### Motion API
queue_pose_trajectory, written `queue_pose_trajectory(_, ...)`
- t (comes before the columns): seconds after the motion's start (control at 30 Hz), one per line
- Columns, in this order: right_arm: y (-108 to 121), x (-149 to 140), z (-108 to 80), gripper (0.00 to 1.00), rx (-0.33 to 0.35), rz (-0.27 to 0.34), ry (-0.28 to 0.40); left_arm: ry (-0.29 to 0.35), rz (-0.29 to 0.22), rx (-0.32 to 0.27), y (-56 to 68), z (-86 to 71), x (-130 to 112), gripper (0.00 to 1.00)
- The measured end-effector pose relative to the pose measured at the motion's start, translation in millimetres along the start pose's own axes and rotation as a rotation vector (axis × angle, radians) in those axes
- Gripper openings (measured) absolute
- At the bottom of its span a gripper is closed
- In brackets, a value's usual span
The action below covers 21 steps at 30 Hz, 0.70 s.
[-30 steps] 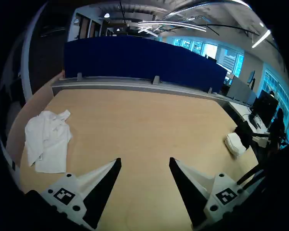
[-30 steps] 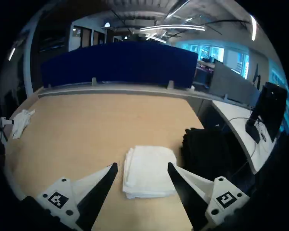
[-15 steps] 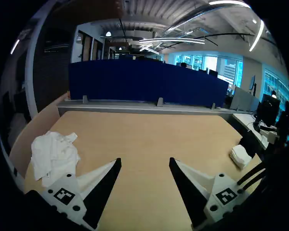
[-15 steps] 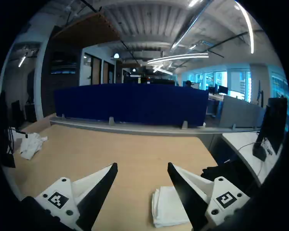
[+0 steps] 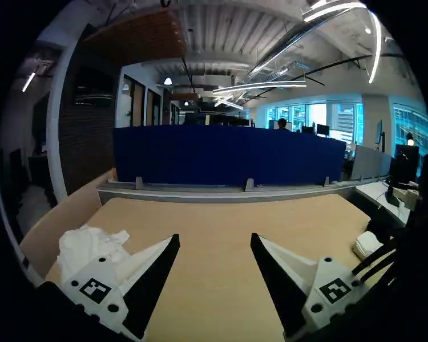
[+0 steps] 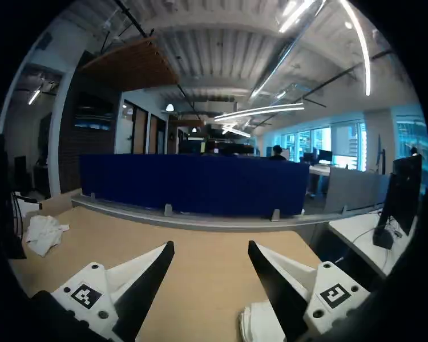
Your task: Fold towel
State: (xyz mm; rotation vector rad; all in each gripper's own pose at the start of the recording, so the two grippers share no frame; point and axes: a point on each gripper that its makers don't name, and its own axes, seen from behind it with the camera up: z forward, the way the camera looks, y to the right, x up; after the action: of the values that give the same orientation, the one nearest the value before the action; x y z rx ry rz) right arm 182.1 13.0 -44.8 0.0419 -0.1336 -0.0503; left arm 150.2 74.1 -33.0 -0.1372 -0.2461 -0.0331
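A crumpled white towel (image 5: pixel 91 247) lies at the left side of the wooden table (image 5: pixel 225 228), partly behind my left gripper's left finger. My left gripper (image 5: pixel 214 242) is open above the table with nothing between its fingers. A stack of folded white towels (image 5: pixel 367 245) rests at the table's right edge. In the right gripper view the folded stack (image 6: pixel 259 322) sits low, partly behind the right finger, and the crumpled towel (image 6: pixel 43 233) lies far left. My right gripper (image 6: pixel 210 251) is open and holds nothing.
A blue partition (image 5: pixel 225 154) on a grey rail runs along the table's far edge. A black monitor (image 6: pixel 399 199) stands on a white desk to the right. Dark stands and cables (image 6: pixel 8 222) sit at the left edge.
Both grippers have tilted upward, so the table and towels have slid down in both views and more ceiling shows. Both grippers stayed open.
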Motion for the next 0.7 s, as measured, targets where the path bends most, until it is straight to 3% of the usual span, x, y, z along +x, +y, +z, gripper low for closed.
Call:
queue_pose_trajectory(0.3, -12.9, 14.4, 6.7, 1.00, -0.022, 0.020, 0.028, 0.064, -0.004, 0.009, -6.1, 0.5, 15.4, 0.92)
queue_pose_trajectory(0.7, -23.3, 22.4, 4.4, 1.00, -0.048, 0.015, 0.039, 0.095, 0.037, 0.019, -15.0, 5.0, 0.7, 0.92)
